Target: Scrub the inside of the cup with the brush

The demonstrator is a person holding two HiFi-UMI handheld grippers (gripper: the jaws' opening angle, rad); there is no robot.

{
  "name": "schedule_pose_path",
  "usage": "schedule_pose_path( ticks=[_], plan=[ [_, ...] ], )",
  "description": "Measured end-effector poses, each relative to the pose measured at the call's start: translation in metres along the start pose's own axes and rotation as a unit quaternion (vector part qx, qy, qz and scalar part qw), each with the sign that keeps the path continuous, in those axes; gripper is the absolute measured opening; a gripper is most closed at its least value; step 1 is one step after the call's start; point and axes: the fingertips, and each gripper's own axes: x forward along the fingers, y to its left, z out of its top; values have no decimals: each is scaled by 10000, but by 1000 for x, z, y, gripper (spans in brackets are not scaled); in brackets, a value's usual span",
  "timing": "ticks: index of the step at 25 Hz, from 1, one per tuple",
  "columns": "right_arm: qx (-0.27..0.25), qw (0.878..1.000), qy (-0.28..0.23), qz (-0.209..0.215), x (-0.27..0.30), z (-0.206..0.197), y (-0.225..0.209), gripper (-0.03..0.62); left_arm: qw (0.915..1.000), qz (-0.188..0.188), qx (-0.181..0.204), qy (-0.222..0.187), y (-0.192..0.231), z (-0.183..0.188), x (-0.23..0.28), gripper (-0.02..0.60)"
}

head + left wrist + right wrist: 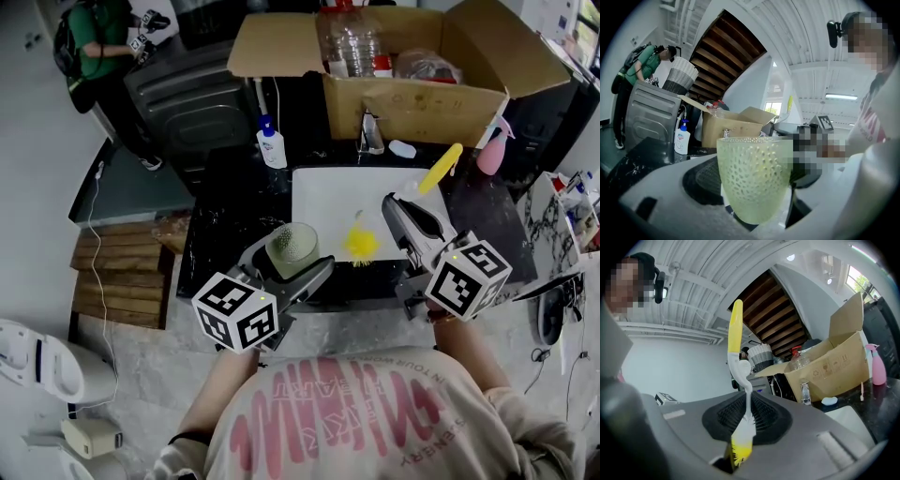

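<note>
Pale green dimpled glass cup (292,244), upright with its mouth up, clamped by its sides between the jaws of the left gripper (284,266), at the near edge of the black table (225,234). Apparently empty: nothing visible inside but the dimpled wall.

Just to its right and apart from it, the yellow bristle tuft of the yellow-handled, white-necked plastic brush (439,169), not yet in the cup. Jaws of the right gripper (405,208) pinched on the white neck just above the bristles, long handle sticking out past the jaw tips.

Probably the approach to scrubbing. Swing the bristles over the mouth, tip them downward, and lower straight in without knocking the rim. Keep the left grip firm and the cup level, since glass is likely slippery under side load. Press lightly on the wall, sweep round, then work the bottom. Mind the short reach from so low a hold on the neck, with a likely clash of jaws and rim. Try tilting the cup toward the brush.

Beyond the cup, a white rectangular mat (328,192) on the table. Farther back, an open brown cardboard box (412,98) holding clear plastic bottles (349,42) and a crumpled clear bag (427,66). Near it, a white pump bottle with a blue top (271,145), fill level not readable, and a pink spray bottle (494,152).
</note>
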Motion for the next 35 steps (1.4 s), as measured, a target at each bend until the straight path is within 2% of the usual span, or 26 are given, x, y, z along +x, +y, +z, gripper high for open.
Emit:
schedule_pose_path(
  ticks=[12, 22, 35],
  plan=[
    [-179, 9991, 372, -72, 6, -22, -4, 46, 9998, -17, 88, -169, -1, 7, 1, 390],
    [-145, 9988, 441, -137, 4, -27, -10, 44, 9993, 224, 32, -301, 6, 8, -3, 390],
    [-144, 9983, 509, -234, 3, -33, -18, 44, 9991, 277, 13, -319, 8, 7, -1, 390]
  ],
)
